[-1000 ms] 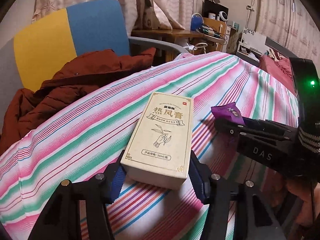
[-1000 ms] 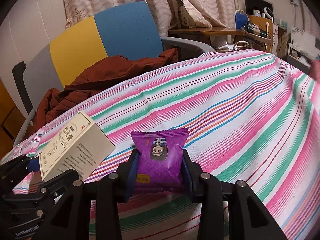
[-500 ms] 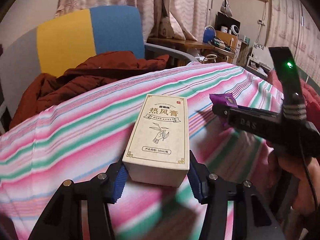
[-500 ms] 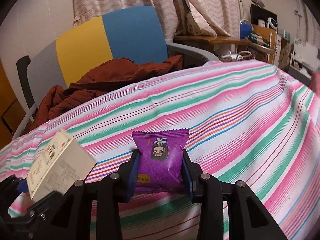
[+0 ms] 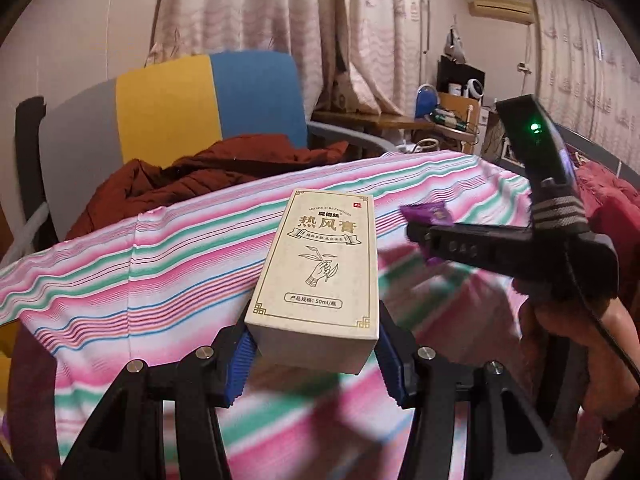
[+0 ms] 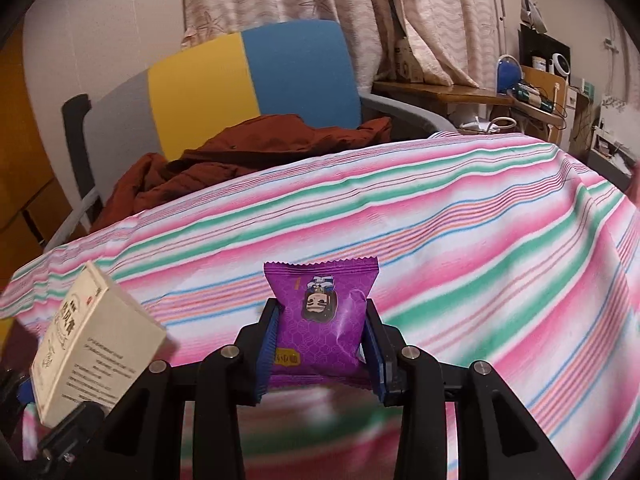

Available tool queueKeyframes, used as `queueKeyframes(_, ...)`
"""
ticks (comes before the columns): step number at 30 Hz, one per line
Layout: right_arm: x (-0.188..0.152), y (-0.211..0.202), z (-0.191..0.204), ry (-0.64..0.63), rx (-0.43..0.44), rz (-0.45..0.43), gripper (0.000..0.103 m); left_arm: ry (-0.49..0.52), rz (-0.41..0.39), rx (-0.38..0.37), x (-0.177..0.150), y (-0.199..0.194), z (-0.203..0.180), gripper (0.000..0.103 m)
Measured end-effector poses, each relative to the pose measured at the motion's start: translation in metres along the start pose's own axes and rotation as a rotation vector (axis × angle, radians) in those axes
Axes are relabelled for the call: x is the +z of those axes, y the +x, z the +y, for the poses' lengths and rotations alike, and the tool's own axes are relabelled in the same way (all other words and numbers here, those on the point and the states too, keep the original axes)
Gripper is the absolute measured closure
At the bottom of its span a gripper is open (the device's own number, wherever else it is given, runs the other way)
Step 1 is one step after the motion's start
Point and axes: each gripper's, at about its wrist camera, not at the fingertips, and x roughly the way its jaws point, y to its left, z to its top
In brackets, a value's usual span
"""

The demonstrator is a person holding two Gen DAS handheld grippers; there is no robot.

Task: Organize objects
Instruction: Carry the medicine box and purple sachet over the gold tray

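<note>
My left gripper (image 5: 312, 354) is shut on a cream cardboard box (image 5: 320, 272) with gold Chinese lettering, held above the striped cloth (image 5: 180, 256). The box also shows at the lower left of the right wrist view (image 6: 88, 344). My right gripper (image 6: 322, 350) is shut on a purple snack packet (image 6: 320, 316) with a cartoon face, held above the cloth (image 6: 480, 240). In the left wrist view the right gripper (image 5: 424, 236) is to the right of the box, with the packet's edge (image 5: 428, 213) showing.
A chair with yellow and blue back (image 6: 260, 72) stands behind the cloth-covered surface, with a rust-brown jacket (image 6: 240, 156) on it. A cluttered wooden desk (image 6: 480, 96) is at the back right. Curtains hang behind.
Both grippers have lifted and pulled back with their objects; the cloth's near edge now shows and the surface sits lower and farther away. Grips are unchanged.
</note>
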Motion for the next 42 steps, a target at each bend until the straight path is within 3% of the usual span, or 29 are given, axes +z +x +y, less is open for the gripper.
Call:
queueKeyframes(10,-0.041,-0.034,0.025,-0.007,0.043,0.037,0.064,-0.192,-0.008,-0.065,-0.032,-0.061,0.034,0.049)
queueKeyframes(15,-0.056,-0.050,0.036,0.028,0.072,0.037,0.064,-0.206,-0.013,-0.115,-0.051,-0.100,0.038,0.049)
queueKeyframes(19,-0.065,-0.065,0.057,0.042,0.130,0.036,0.064,-0.266,-0.046,-0.110,-0.062,-0.135,0.058,0.049)
queueKeyframes(28,-0.074,-0.103,0.156,-0.063,0.350,0.047,0.064,-0.421,-0.097,0.058,-0.091,-0.206,0.130,0.048)
queueKeyframes(35,-0.066,-0.112,0.242,-0.166,0.509,0.079,0.064,-0.512,-0.095,0.205,-0.110,-0.229,0.189,0.048)
queueKeyframes(42,-0.061,-0.095,0.326,-0.292,0.550,0.116,0.063,-0.570,-0.053,0.313,-0.117,-0.234,0.234,0.048)
